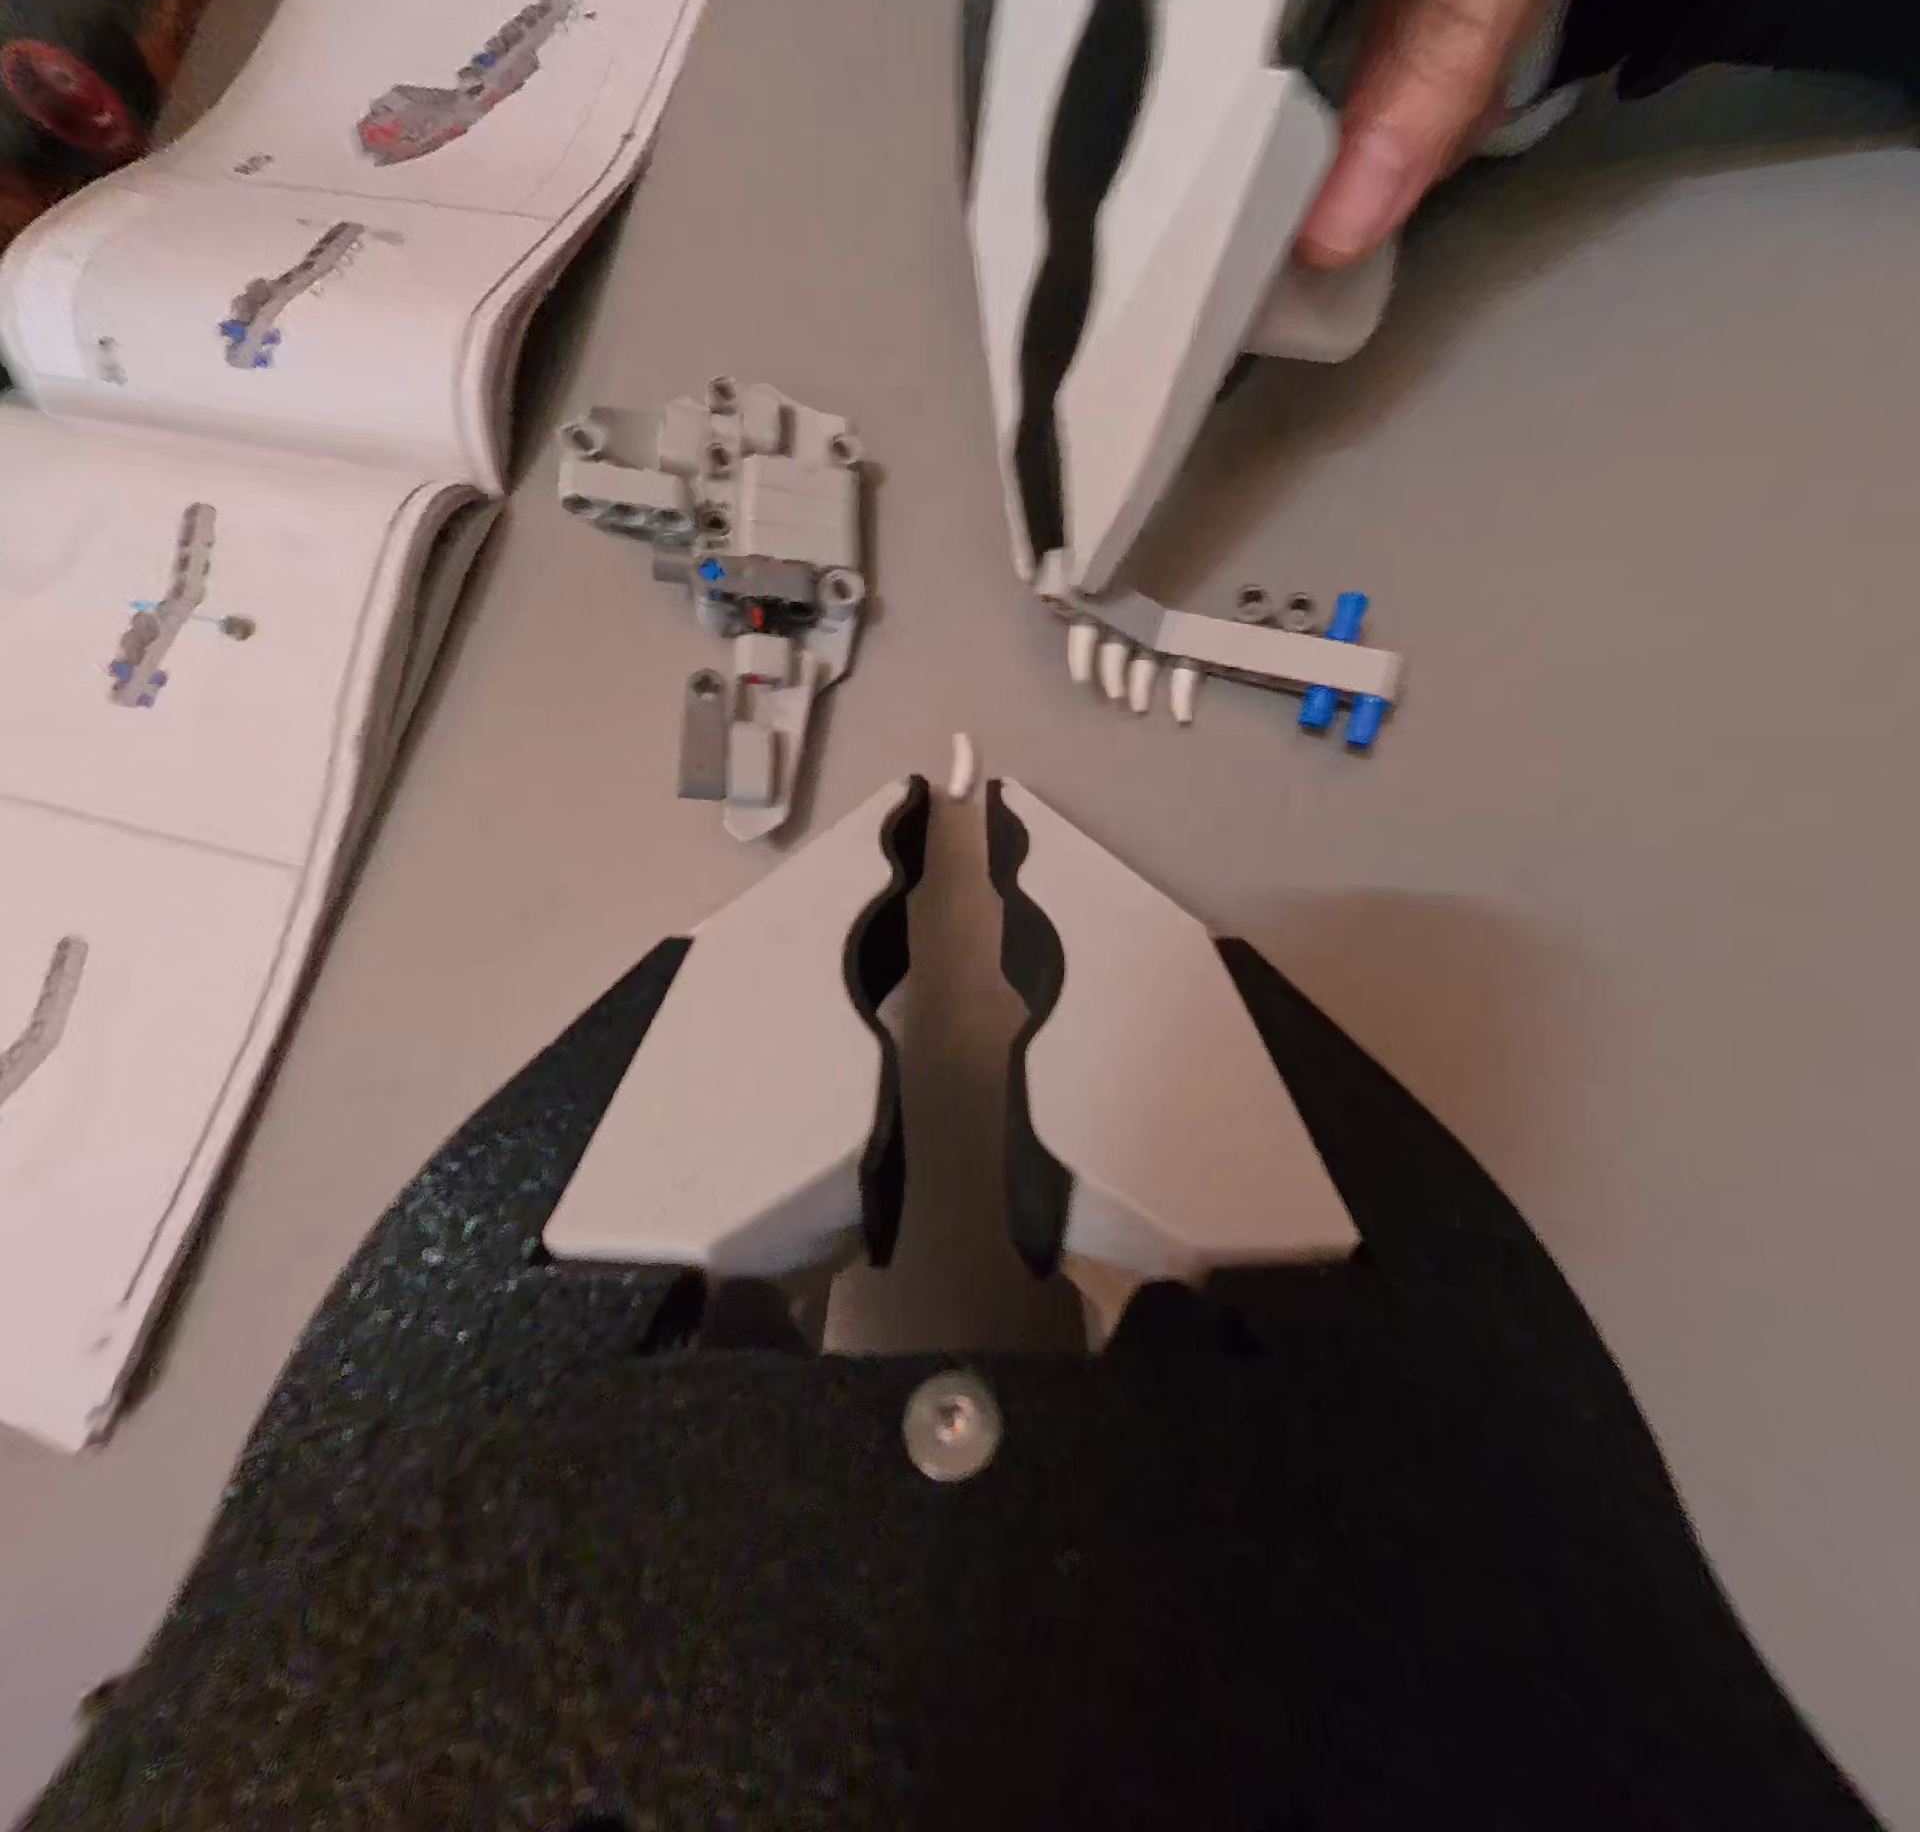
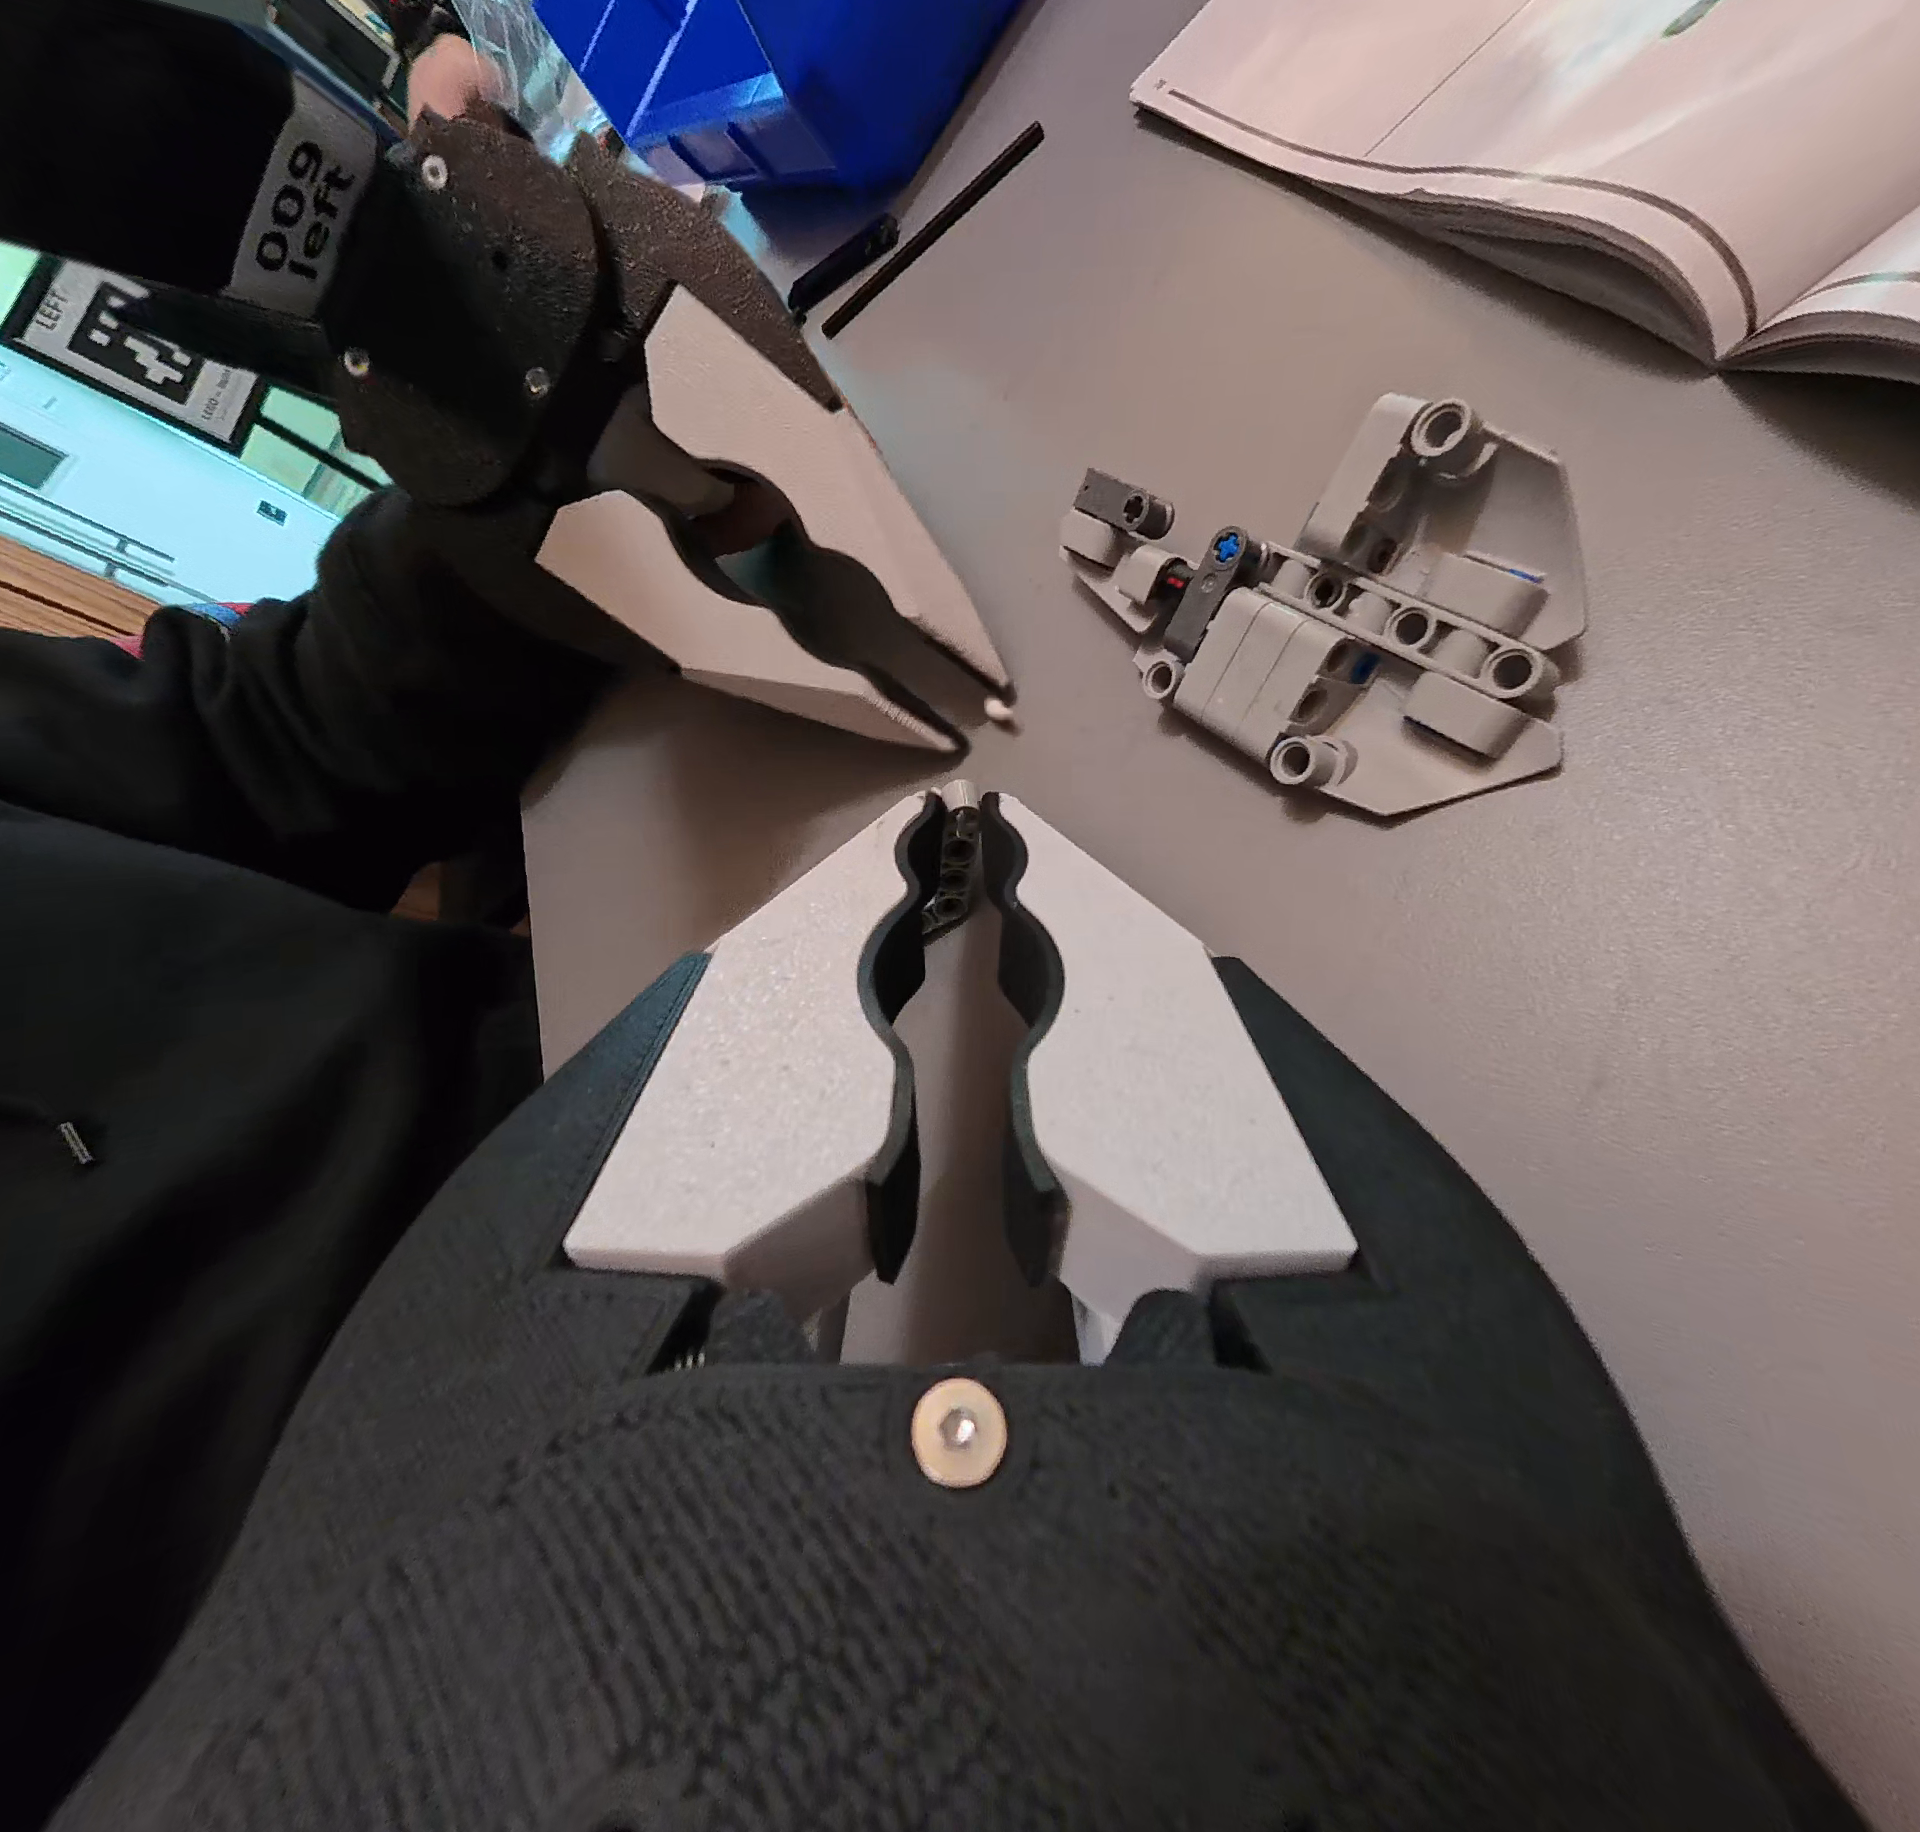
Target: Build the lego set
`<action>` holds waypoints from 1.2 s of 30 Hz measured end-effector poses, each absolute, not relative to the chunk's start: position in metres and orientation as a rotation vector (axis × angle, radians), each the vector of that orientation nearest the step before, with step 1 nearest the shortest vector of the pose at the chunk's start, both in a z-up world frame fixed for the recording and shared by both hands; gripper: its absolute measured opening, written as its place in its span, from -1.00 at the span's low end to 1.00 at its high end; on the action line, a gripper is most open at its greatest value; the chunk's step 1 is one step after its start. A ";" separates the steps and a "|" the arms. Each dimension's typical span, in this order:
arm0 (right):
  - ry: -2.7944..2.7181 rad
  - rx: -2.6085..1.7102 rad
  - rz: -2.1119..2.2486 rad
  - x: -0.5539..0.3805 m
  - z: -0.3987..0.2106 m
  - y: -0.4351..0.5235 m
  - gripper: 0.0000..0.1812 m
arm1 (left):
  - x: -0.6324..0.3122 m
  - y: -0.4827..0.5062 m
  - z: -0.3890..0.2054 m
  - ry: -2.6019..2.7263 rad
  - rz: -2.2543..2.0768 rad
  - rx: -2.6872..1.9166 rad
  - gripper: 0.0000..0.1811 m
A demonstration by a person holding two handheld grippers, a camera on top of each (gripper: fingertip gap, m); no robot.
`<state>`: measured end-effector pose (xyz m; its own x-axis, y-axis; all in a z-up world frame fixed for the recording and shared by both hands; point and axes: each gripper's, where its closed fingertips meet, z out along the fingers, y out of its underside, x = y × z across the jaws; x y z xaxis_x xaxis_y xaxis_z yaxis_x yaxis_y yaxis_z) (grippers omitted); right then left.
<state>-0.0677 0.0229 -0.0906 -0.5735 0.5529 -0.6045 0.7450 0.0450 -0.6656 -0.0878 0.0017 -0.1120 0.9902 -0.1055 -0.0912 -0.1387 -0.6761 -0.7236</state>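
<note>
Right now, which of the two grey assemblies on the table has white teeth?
The jaw strip under the right tongs: it has white teeth and blue pins. The plate assembly has none.

Bare table (image 1: 1558, 1003) right of left claw (image 1: 957, 795); grey assembly (image 1: 743, 577), open booklet (image 1: 208, 639) crowd left side.

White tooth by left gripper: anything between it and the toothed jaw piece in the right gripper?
Nothing visible: bare table between white tooth and toothed jaw piece; grey assembly lies off to the side.
</note>
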 end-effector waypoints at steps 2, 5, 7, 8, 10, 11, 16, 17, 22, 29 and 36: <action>2.128 1.340 -1.551 -0.067 -0.091 0.023 -0.94 | -0.100 0.000 -0.112 0.109 0.098 -2.332 -0.93; 2.128 1.336 -1.553 -0.067 -0.090 0.022 -0.94 | -0.108 -0.003 -0.109 0.037 0.127 -2.316 -0.94; 2.126 1.342 -1.554 -0.068 -0.090 0.023 -0.94 | -0.114 -0.005 -0.103 -0.025 0.169 -2.291 -0.97; 2.122 1.340 -1.556 -0.068 -0.090 0.023 -0.94 | -0.109 -0.005 -0.100 -0.031 0.141 -2.277 -1.00; 2.115 1.336 -1.564 -0.067 -0.089 0.023 -0.94 | -0.099 -0.003 -0.099 -0.082 0.073 -2.276 -1.00; 2.110 1.336 -1.570 -0.068 -0.088 0.023 -0.94 | -0.095 -0.003 -0.101 -0.116 0.047 -2.291 -0.99; 2.091 1.331 -1.584 -0.068 -0.087 0.023 -0.95 | -0.087 0.001 -0.110 -0.380 -0.038 -2.288 -0.90; 2.092 1.334 -1.582 -0.068 -0.087 0.023 -0.95 | -0.086 0.004 -0.111 -0.411 -0.048 -2.276 -0.90; 2.067 1.320 -1.599 -0.067 -0.084 0.023 -0.94 | -0.090 0.013 -0.111 -0.473 0.000 -2.253 -0.88; 2.046 1.310 -1.607 -0.067 -0.083 0.023 -0.94 | -0.094 0.014 -0.113 -0.410 0.153 -2.283 -0.99; 2.051 1.314 -1.595 -0.067 -0.085 0.023 -0.94 | -0.092 0.012 -0.113 -0.112 0.172 -2.311 -0.99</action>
<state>-0.0668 0.0230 -0.0847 -0.5717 0.5026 -0.6485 0.7523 0.0056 -0.6588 -0.0922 0.0117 -0.1131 0.9868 0.1350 -0.0890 0.0263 -0.6770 -0.7355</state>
